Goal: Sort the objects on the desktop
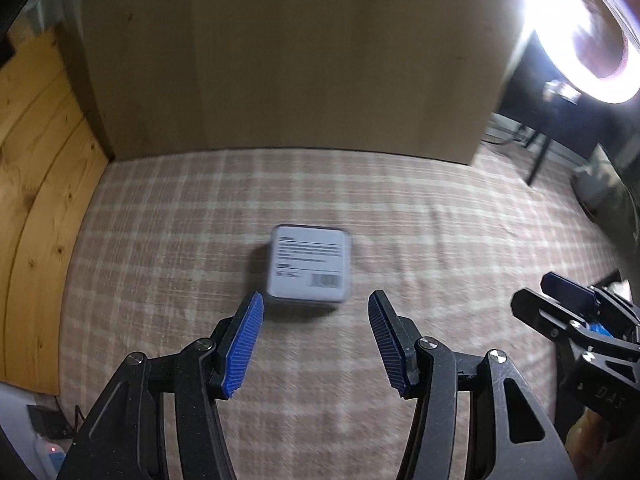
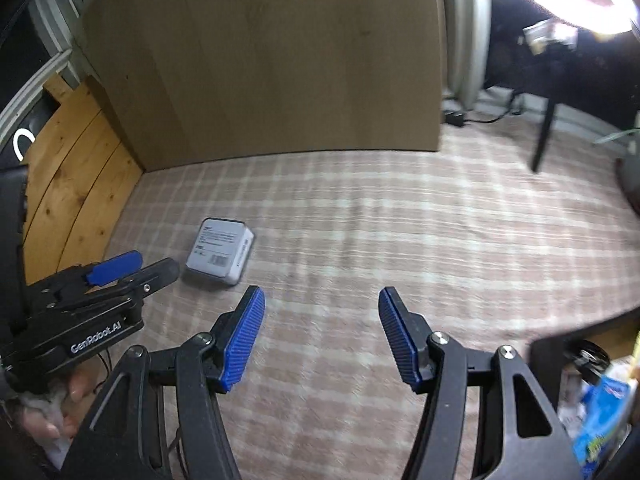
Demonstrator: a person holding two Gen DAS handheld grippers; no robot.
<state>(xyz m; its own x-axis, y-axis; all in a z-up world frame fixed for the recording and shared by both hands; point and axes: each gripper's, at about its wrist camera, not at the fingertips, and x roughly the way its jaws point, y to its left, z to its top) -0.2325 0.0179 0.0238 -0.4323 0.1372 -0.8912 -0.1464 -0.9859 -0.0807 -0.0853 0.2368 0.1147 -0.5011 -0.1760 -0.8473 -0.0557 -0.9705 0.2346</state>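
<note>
A small white box (image 1: 308,266) with printed text and a barcode lies flat on the checked pink tablecloth (image 1: 420,220). My left gripper (image 1: 316,308) is open and empty, its blue pads just short of the box's near edge. In the right wrist view the box (image 2: 221,251) lies at the left, with the left gripper (image 2: 140,266) beside it. My right gripper (image 2: 322,304) is open and empty over bare cloth, to the right of the box. The right gripper also shows at the right edge of the left wrist view (image 1: 560,300).
A tall cardboard panel (image 1: 288,56) stands along the back of the table. Wooden boards (image 1: 36,184) line the left side. A bright ring light (image 1: 580,28) glares at the top right. A black container with colourful packets (image 2: 596,396) sits at the lower right.
</note>
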